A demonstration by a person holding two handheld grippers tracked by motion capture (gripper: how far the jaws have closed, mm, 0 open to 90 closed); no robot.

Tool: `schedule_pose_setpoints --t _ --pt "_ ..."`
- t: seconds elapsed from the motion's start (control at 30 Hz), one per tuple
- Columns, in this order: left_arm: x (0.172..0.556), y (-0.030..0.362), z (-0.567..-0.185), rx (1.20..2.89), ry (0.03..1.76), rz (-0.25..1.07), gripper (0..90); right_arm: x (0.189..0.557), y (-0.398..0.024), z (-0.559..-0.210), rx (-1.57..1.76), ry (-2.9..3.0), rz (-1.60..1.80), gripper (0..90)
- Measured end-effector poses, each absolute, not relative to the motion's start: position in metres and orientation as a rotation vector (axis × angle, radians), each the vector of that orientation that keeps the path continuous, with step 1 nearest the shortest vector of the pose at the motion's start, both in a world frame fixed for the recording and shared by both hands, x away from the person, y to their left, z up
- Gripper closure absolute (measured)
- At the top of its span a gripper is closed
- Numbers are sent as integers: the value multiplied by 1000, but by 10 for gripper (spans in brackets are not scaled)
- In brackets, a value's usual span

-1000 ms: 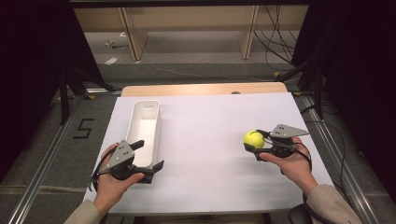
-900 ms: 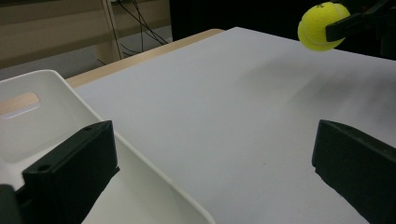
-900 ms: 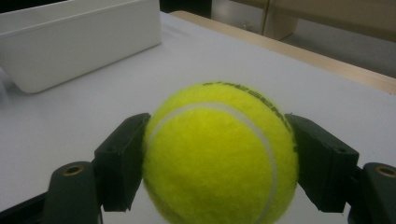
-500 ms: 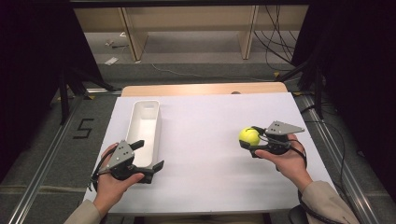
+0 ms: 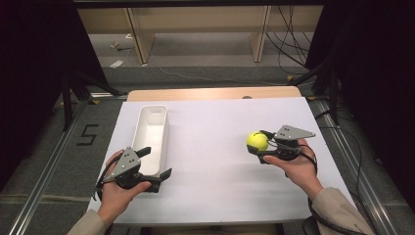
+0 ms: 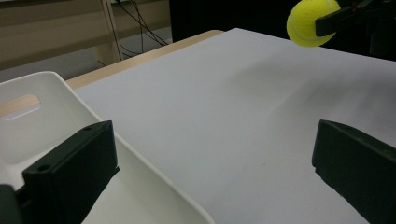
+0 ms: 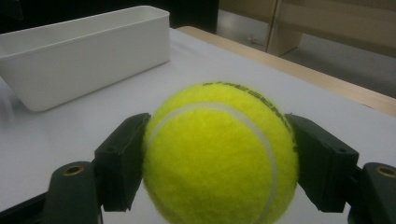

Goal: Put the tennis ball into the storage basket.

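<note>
The right tongs (image 5: pixel 260 147) are clamped on a yellow tennis ball (image 5: pixel 257 141), one black jaw pressed against each side of it, as the right gripper view shows closely; the ball (image 7: pixel 219 154) is carried just above the white bench (image 5: pixel 220 176), on its right side and about midway between near and far. The left tongs (image 5: pixel 155 164) stand open and hold nothing, their jaws set wide at the near end of the long white bin (image 5: pixel 152 139), which lies lengthwise on the left side of the bench; in the left gripper view one jaw sits over the bin's near corner (image 6: pixel 56 116) while the other is over bare bench. The step in hand looks like carrying the ball leftward to drop it into the bin. To do that well, I would keep the squeeze steady, since a fuzzy round ball can roll out of flat jaws if the grip eases in transit, and keep it high enough to pass over the bin's right wall instead of knocking it. The ball should be brought over the middle of the bin's length, where there is most room, and lowered close to the floor of the bin before release so it does not bounce out. The left tongs could steady the bin's near end, or move clear of the ball's path.
</note>
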State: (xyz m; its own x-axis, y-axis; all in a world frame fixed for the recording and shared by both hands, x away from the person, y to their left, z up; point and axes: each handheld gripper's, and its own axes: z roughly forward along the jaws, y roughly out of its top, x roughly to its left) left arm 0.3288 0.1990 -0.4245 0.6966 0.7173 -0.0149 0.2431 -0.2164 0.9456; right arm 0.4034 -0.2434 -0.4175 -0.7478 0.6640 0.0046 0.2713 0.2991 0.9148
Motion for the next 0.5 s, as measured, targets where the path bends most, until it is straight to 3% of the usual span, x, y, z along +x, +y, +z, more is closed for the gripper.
schedule_pose_setpoints --t 0.5 --pt "329 199 -424 1780 762 525 0 408 -234 -417 827 2197 1450 266"
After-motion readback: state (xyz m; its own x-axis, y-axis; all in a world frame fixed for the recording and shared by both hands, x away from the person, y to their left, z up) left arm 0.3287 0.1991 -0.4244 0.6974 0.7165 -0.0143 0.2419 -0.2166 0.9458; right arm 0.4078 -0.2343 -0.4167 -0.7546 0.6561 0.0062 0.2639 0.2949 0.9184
